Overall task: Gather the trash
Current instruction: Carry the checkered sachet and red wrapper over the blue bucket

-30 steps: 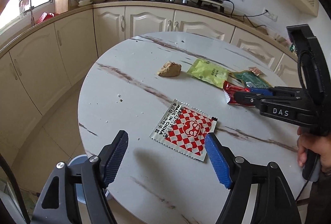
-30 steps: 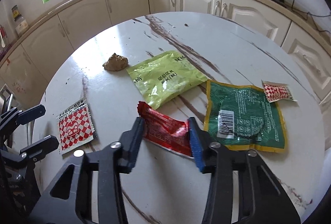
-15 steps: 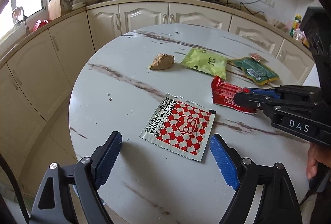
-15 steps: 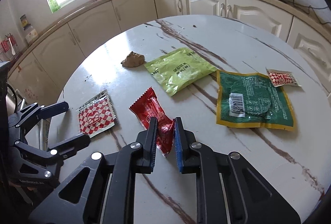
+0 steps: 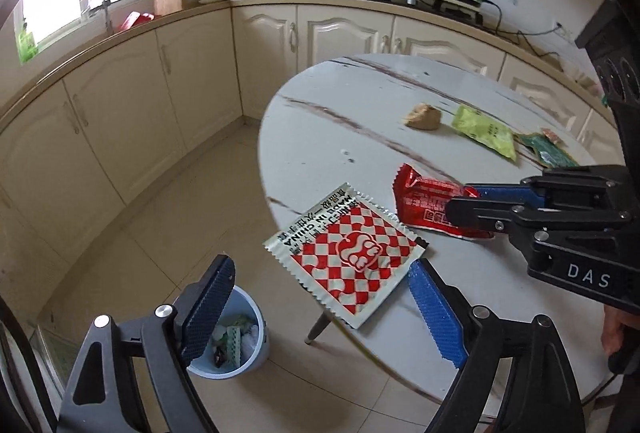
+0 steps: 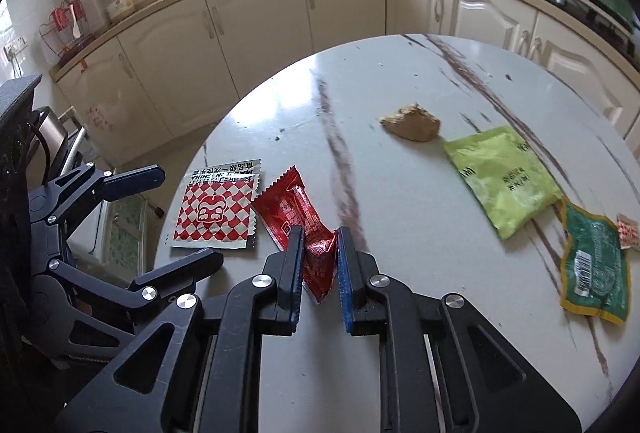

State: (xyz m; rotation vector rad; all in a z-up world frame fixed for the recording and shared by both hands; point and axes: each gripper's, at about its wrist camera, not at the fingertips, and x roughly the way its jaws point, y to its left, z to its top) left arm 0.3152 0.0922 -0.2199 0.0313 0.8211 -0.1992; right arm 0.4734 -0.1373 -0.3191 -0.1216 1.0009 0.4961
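Observation:
My right gripper [image 6: 318, 245] is shut on one end of a red snack wrapper [image 6: 298, 213], which rests on the round marble table [image 6: 400, 93]; it also shows in the left wrist view [image 5: 424, 205]. A red-and-white checkered wrapper [image 5: 348, 253] lies at the table's edge, partly overhanging it, between the open jaws of my left gripper [image 5: 320, 309], which is empty. The checkered wrapper shows in the right wrist view [image 6: 216, 211] too. A blue trash bin [image 5: 232, 341] with rubbish stands on the floor below the left gripper.
A brown lump [image 6: 412, 121], a light green wrapper [image 6: 500, 177], a dark green wrapper [image 6: 596, 265] and a small red-white sachet [image 6: 628, 229] lie further along the table. Cream cabinets [image 5: 160, 93] curve around the room.
My right gripper has closed on the red wrapper and dragged it left toward the checkered one. The left gripper has pulled back toward the table edge, and the bin has come into view.

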